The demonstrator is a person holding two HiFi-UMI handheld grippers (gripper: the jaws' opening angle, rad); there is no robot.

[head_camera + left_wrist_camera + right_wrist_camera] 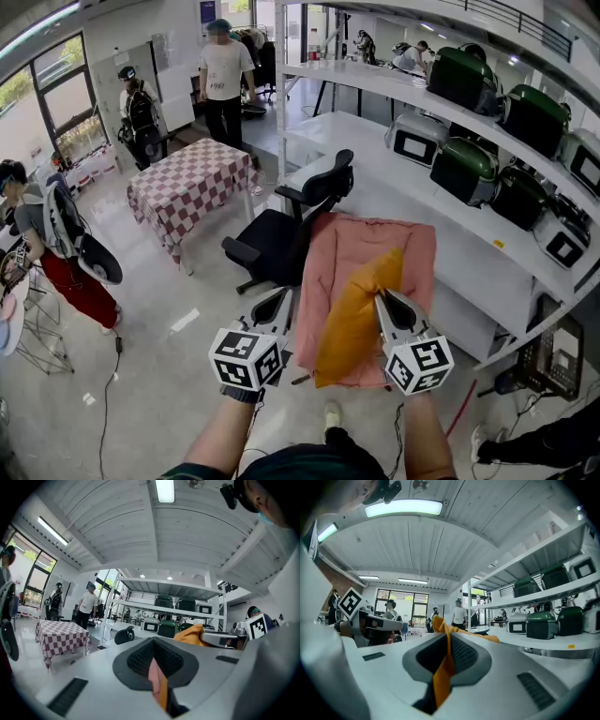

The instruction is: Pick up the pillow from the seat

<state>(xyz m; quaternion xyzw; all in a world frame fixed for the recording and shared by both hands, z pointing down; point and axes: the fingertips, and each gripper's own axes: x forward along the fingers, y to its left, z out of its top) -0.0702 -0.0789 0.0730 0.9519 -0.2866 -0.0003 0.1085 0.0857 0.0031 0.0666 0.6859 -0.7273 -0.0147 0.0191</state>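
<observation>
Aloft, the pillow (pixel 361 300) hangs between left gripper (pixel 282 297) and right gripper (pixel 382 298), both clamped on its fabric edges, partly masking the chair (pixel 277 236).

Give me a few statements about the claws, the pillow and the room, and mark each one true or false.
The right claw is shut on orange fabric of the pillow. True.
The left claw hangs open and empty. False: it is shut on the pillow, on a pink and orange edge.
The table wears a plain blue cloth. False: the cloth is red-and-white checked.
A black office chair stands beyond the pillow. True.
</observation>
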